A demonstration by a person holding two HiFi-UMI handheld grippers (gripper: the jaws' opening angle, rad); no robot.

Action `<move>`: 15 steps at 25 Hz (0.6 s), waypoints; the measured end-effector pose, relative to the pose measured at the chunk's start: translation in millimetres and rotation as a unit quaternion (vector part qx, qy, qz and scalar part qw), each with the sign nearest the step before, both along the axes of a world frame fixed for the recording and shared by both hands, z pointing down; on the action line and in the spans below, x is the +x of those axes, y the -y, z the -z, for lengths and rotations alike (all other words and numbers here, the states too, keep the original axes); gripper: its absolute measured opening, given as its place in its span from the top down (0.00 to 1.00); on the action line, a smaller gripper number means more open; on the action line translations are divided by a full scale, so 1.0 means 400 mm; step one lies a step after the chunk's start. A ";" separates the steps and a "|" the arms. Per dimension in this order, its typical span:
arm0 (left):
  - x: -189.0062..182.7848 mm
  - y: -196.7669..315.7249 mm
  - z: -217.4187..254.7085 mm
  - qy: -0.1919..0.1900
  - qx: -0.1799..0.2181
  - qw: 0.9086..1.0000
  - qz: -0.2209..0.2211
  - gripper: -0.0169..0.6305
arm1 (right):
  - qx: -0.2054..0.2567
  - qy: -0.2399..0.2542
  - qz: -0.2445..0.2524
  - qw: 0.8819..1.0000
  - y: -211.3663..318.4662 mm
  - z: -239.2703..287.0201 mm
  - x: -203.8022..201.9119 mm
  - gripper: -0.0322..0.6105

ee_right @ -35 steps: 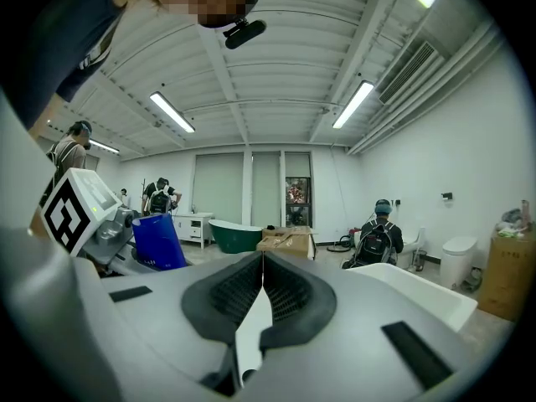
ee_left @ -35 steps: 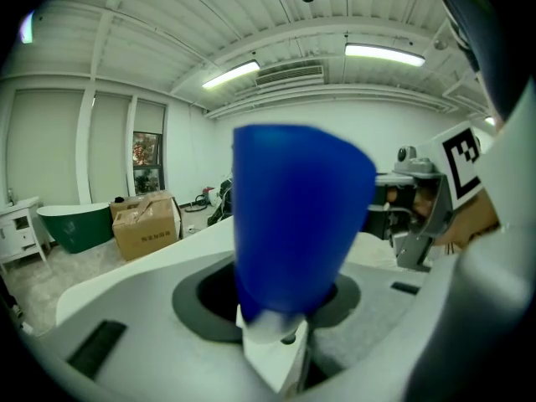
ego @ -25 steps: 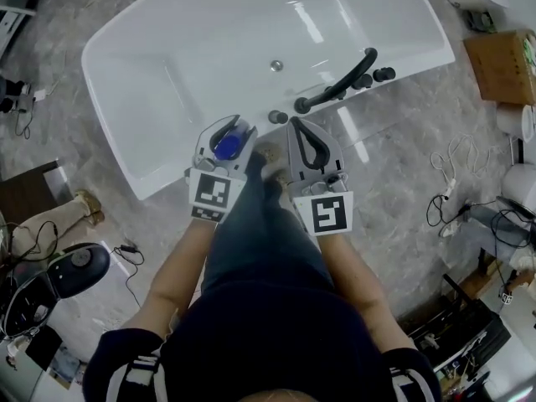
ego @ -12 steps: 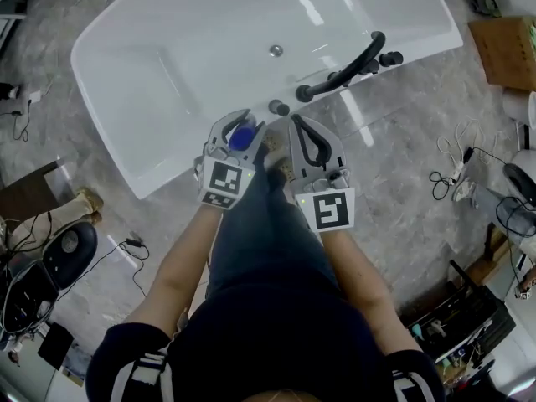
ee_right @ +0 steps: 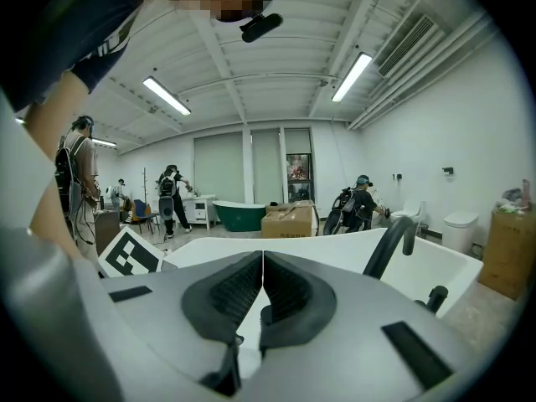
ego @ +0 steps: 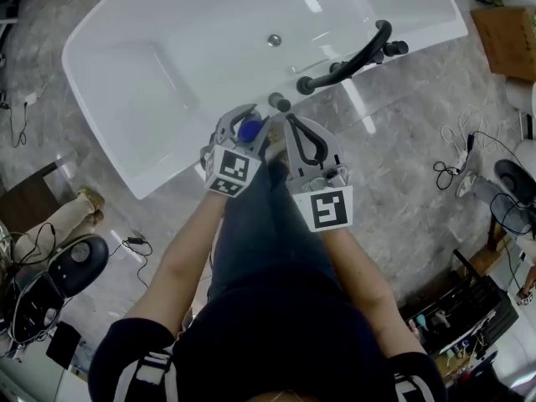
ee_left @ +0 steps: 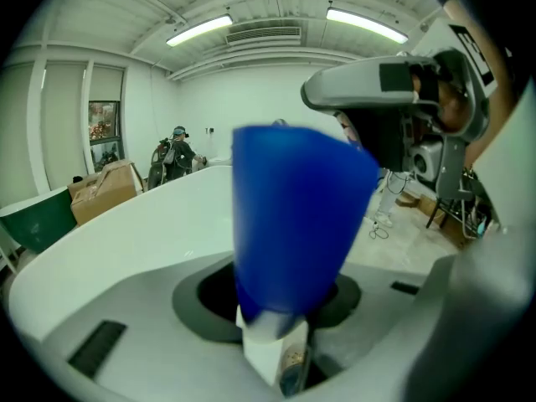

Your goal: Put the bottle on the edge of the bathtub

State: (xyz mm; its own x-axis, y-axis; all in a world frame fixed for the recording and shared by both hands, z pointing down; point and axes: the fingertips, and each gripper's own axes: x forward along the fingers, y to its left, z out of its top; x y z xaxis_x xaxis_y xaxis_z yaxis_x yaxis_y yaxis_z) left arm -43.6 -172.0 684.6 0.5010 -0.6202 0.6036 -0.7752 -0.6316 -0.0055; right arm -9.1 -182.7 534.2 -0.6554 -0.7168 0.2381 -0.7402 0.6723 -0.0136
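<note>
We stand on a grey stone floor (ego: 402,166), and the big white bathtub (ego: 209,48) lies across it right in front of us. A long black tap (ego: 347,61) curves over the tub's near edge, on our right side. Both tongs are held out side by side at that same edge, close to each other. The right tongs (ego: 288,121) are pressed together with nothing in them. The left tongs (ego: 251,117) are clamped on the bottle (ego: 249,130). The bottle stands up tall between them, with its blue top up and a white part below. It sits at the near edge of the tub, just beside a small black knob (ego: 277,101). We cannot tell if its bottom touches the edge yet. We think the flat white edge is right under the bottle or just ahead of it. So the next move looks like a small one: the left tongs go down, hold the bottle standing up, and then let go. The left tongs have the job, and the right tongs only wait beside them.
</note>
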 end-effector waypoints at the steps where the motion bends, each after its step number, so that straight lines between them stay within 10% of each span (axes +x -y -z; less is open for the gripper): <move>1: 0.000 -0.001 -0.011 0.000 -0.001 1.000 -0.003 0.74 | -0.002 -0.001 -0.001 1.000 -0.001 -0.005 -0.002 0.92; 15: 0.022 0.018 -0.136 0.007 -0.015 1.000 -0.027 0.74 | -0.016 -0.006 0.004 1.000 0.002 -0.052 -0.023 0.92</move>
State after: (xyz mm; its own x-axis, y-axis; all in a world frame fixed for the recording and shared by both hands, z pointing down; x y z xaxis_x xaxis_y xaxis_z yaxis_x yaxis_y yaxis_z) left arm -34.9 -179.2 738.9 0.5241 -0.5741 0.6291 -0.7403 -0.6723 0.0032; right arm -18.5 -183.4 555.1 -0.6578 -0.7034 0.2694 -0.7351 0.6775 -0.0260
